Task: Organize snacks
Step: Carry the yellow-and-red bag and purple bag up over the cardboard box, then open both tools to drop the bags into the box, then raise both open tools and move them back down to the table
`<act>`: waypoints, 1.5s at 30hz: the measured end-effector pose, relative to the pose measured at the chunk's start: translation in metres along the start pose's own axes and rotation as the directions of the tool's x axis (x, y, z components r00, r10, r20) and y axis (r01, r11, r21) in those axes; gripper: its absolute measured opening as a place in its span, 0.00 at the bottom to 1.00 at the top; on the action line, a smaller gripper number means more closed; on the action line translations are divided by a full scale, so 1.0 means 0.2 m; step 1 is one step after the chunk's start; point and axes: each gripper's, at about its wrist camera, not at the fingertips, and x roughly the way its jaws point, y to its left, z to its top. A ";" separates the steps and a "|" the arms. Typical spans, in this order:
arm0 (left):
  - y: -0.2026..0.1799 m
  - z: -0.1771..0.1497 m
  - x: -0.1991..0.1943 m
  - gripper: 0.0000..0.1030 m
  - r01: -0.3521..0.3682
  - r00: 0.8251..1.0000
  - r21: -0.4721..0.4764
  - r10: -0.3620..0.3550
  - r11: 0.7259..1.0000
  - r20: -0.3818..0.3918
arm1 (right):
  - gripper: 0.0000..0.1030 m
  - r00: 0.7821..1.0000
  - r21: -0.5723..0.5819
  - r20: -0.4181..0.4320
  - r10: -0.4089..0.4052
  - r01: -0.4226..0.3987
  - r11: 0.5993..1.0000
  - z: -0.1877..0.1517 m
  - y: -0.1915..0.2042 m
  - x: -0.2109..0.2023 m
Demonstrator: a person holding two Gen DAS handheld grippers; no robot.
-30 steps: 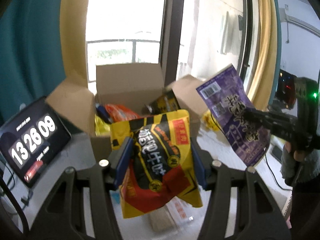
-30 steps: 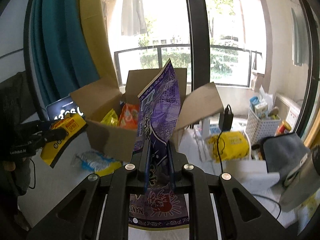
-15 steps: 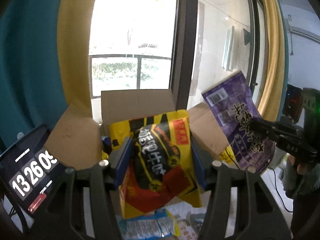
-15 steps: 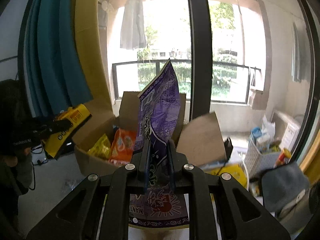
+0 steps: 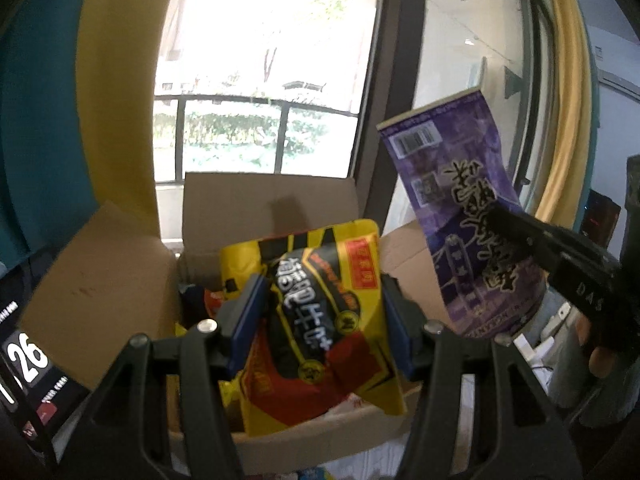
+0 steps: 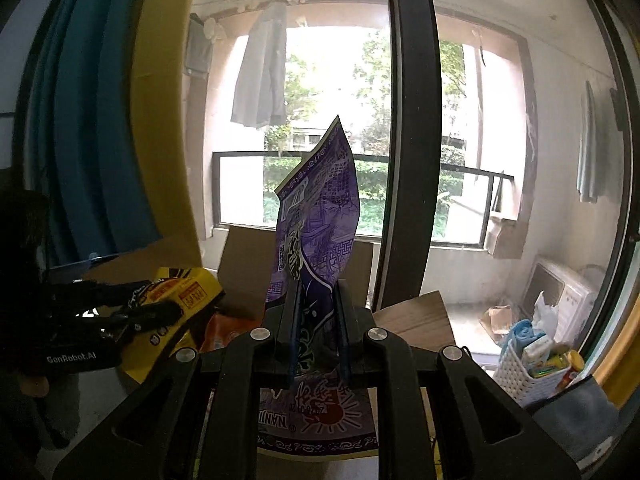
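My left gripper [image 5: 320,320] is shut on a yellow, black and red snack bag [image 5: 316,320], held over the open cardboard box [image 5: 272,208]. The right gripper [image 6: 318,312] is shut on a flat purple snack packet [image 6: 320,208] that stands upright above the box [image 6: 244,264]. In the left wrist view the purple packet [image 5: 460,216] hangs at the right over the box's right flap, pinched by the right gripper [image 5: 504,216]. The right wrist view shows the yellow bag [image 6: 188,296] at the left in the left gripper [image 6: 168,304]. Orange and yellow packets [image 6: 224,328] lie inside the box.
A tablet showing a timer [image 5: 28,364] stands left of the box. A white basket of small items [image 6: 532,360] and a grey cloth [image 6: 576,412] are at the right. Behind are a tall window, a black frame post [image 6: 408,140] and yellow and teal curtains.
Both grippers have moved forward and up toward the box with their packets. The box fills more of the left wrist view, and the yellow bag now hangs over its opening.
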 end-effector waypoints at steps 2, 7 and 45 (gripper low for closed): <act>0.02 -0.02 0.04 0.56 -0.009 1.000 -0.020 0.009 1.000 -0.011 | 0.16 1.000 0.029 -0.021 0.002 -0.001 1.000 -0.02 -0.01 0.06; 0.06 0.00 0.12 0.56 -0.031 0.999 -0.039 0.030 0.999 -0.023 | 0.16 0.999 0.073 -0.044 0.000 0.003 0.997 -0.07 -0.02 0.16; 0.04 0.05 0.06 0.73 -0.045 0.999 -0.043 0.044 0.998 -0.025 | 0.41 0.990 0.086 -0.131 0.049 -0.038 0.996 -0.12 0.02 0.22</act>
